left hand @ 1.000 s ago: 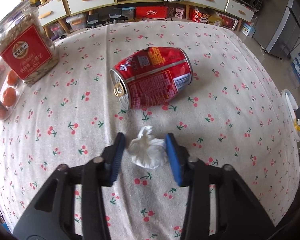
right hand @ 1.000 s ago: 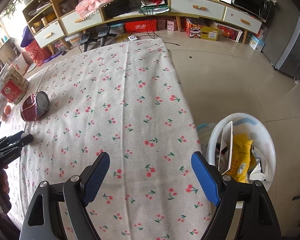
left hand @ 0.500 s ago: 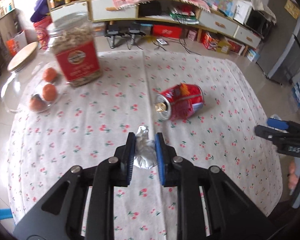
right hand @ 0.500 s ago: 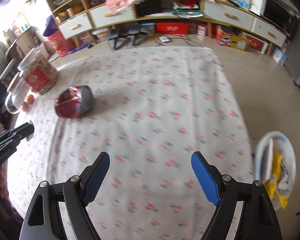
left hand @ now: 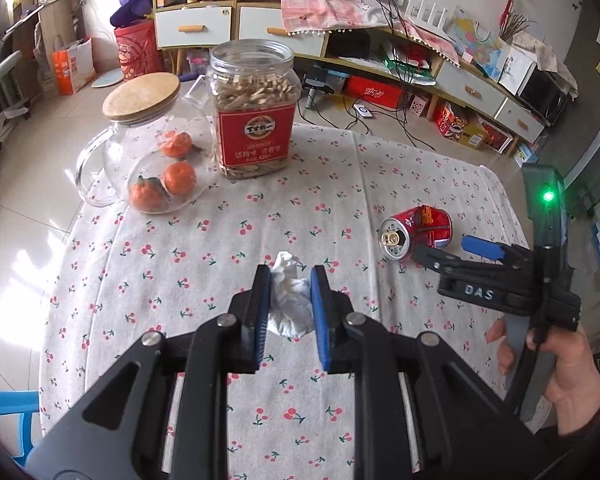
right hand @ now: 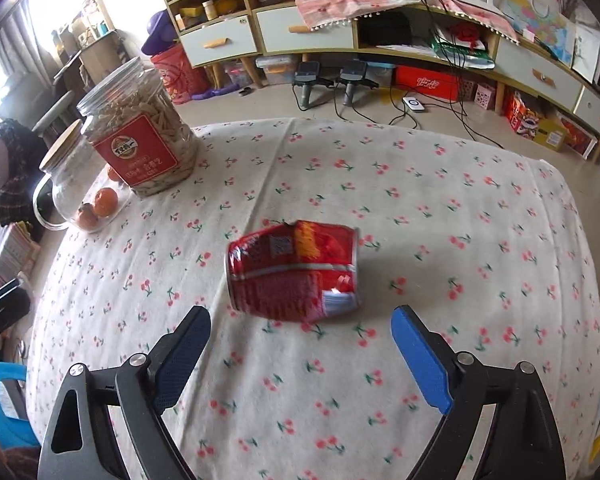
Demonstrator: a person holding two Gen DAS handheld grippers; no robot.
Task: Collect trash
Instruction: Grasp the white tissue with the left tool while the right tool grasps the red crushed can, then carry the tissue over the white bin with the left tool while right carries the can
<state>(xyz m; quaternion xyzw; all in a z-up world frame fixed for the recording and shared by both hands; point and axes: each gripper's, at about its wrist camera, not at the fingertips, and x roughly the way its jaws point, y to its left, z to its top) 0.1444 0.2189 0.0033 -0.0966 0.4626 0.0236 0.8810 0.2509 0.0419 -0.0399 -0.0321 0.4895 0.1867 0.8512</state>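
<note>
Left claw [left hand: 286, 298] clamped narrow on a crumpled white tissue [left hand: 290, 306], pads pressing both sides, wad apparently lifted clear of the cherry-print tabletop [left hand: 180, 248], low centre of the left wrist view

Right claw [right hand: 300, 354] spread wide, jaws just been opening further, nothing between them yet; blue pads in the lower left and lower right of the right wrist view, hovering over the cloth

Crushed red drink can [right hand: 294, 270] lying on its side just above the gap in the right wrist view, centred between the pads but short of them; long axis running left to right across the frame, so roughly in line with the claw's opening rather than across it; in the left wrist view, same can at mid right, pull-tab end facing the camera, right claw's tip just beside it

Right hand [left hand: 568, 376] clearly nearer to the can; left already loaded

Probably a forward and downward reach next, perhaps with a wrist roll to take the can across its narrower, dented body

Further out, upper left of both views: snack jar [left hand: 254, 108] and glass jug with oranges [left hand: 156, 152], well apart from the can
</note>
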